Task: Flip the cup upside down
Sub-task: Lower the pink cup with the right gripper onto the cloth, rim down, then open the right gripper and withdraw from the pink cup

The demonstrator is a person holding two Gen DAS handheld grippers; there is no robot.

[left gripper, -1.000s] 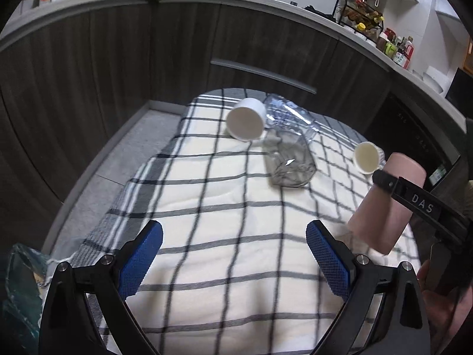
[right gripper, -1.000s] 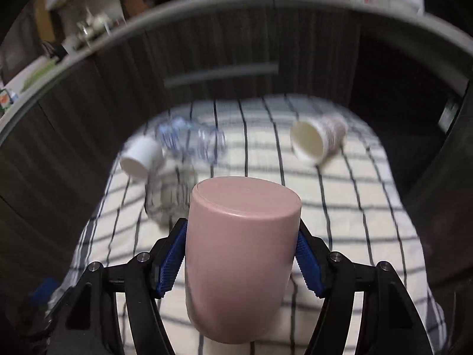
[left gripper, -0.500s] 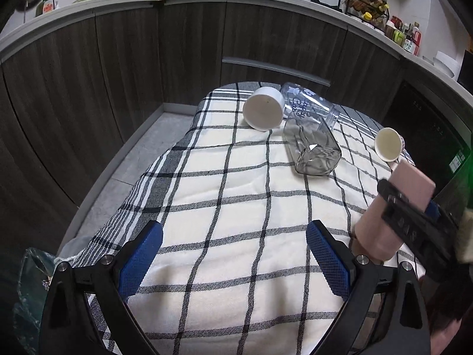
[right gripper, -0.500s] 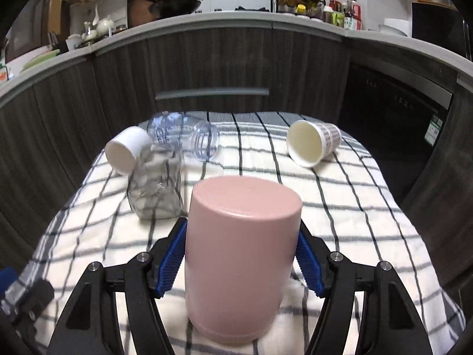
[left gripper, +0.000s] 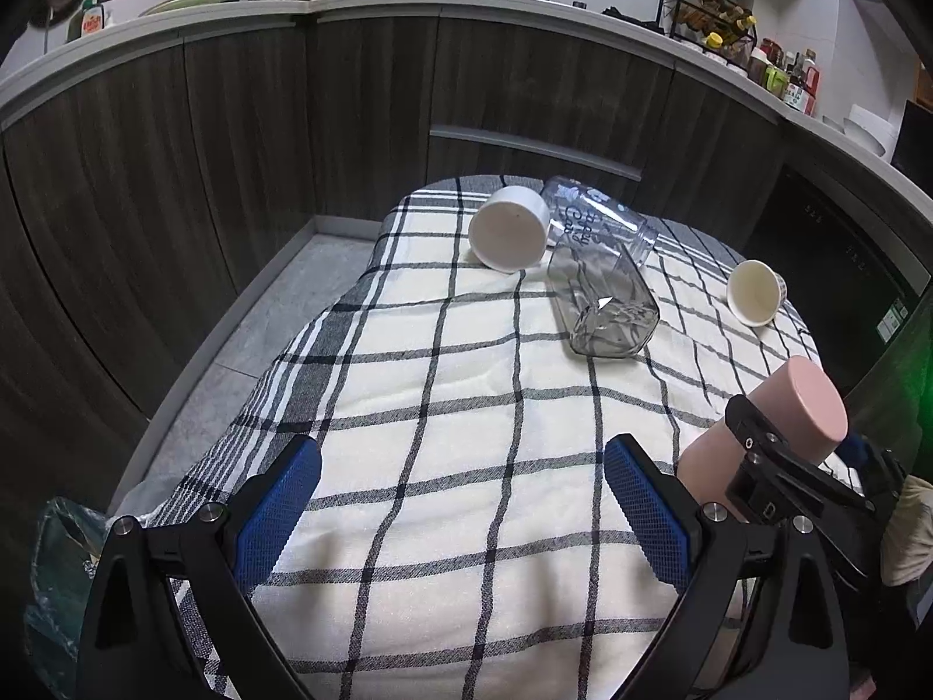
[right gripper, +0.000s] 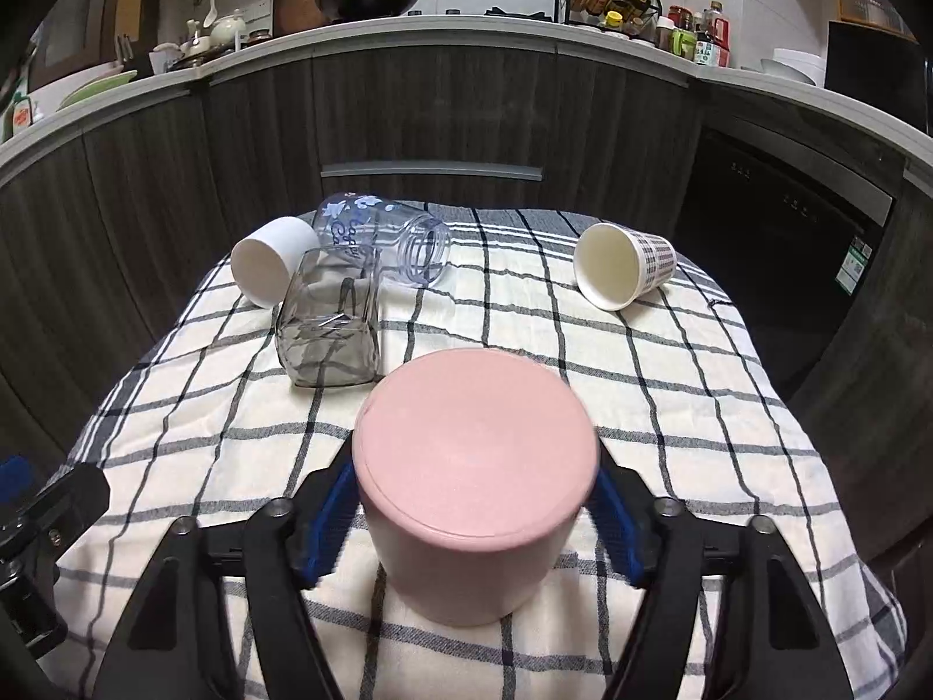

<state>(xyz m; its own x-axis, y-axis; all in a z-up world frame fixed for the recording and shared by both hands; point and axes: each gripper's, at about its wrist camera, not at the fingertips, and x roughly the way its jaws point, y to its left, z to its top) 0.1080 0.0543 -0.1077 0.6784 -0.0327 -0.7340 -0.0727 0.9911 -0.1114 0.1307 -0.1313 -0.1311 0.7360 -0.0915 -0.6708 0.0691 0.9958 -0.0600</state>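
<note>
A pink cup (right gripper: 475,484) stands upside down, its flat bottom up, on the checked cloth (right gripper: 670,385) at the near right of the table. My right gripper (right gripper: 475,519) is shut on its sides with the blue pads. In the left wrist view the pink cup (left gripper: 775,426) shows at the right edge, leaning, held by the black right gripper. My left gripper (left gripper: 460,501) is open and empty above the near middle of the cloth (left gripper: 466,385).
A white cup (right gripper: 268,268), a clear bottle (right gripper: 385,239) and a grey square glass jar (right gripper: 329,326) lie on their sides at the far left. A checked paper cup (right gripper: 624,271) lies at the far right. Dark cabinets stand behind the table.
The right gripper has lowered the pink cup towards the cloth, and its bottom now fills more of the view. The left gripper has pulled back and risen a little.
</note>
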